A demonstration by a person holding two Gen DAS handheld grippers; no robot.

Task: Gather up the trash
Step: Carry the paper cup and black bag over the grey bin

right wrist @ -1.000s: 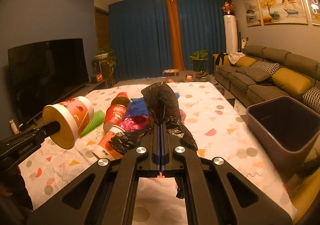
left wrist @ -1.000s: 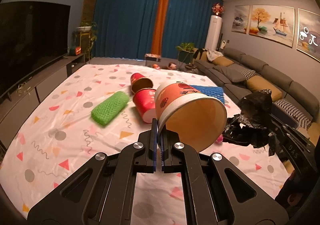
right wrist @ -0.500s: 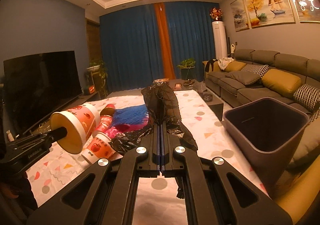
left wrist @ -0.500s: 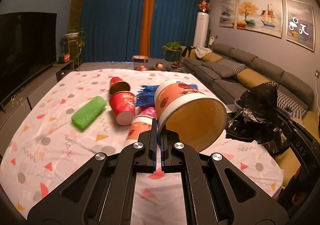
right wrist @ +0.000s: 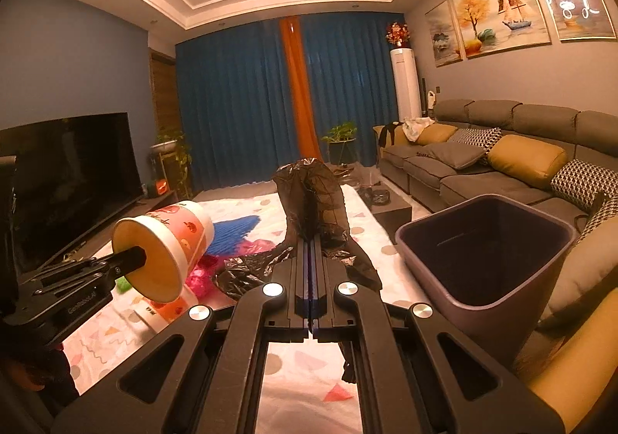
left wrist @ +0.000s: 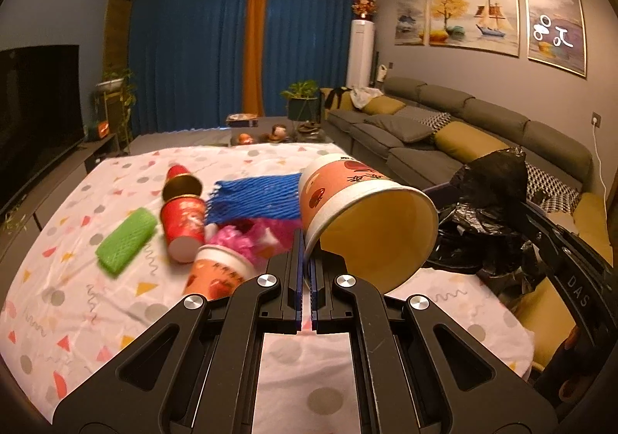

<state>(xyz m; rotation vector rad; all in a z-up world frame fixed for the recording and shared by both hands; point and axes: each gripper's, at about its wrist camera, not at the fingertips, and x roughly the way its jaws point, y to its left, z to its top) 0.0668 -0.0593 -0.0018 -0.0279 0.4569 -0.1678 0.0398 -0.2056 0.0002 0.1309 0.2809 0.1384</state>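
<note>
Carry-to-bin step, both loaded. Left gripper [left wrist: 306,260] is closed on the rim of the paper cup [left wrist: 359,210], held airborne at frame centre. Right gripper [right wrist: 312,241] is pinched shut on the black plastic bag [right wrist: 309,194], mid-frame. Bin [right wrist: 483,252] sits open at right of the right wrist view. Cups, blue and green netting remain on the table [left wrist: 77,279], lower left. Next, likely: swing right over the bin mouth, then release.

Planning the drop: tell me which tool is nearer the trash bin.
Right. The right tool, shut on the black bag, is just beside the trash bin; the left tool, holding the paper cup, is farther off, across the table.
</note>
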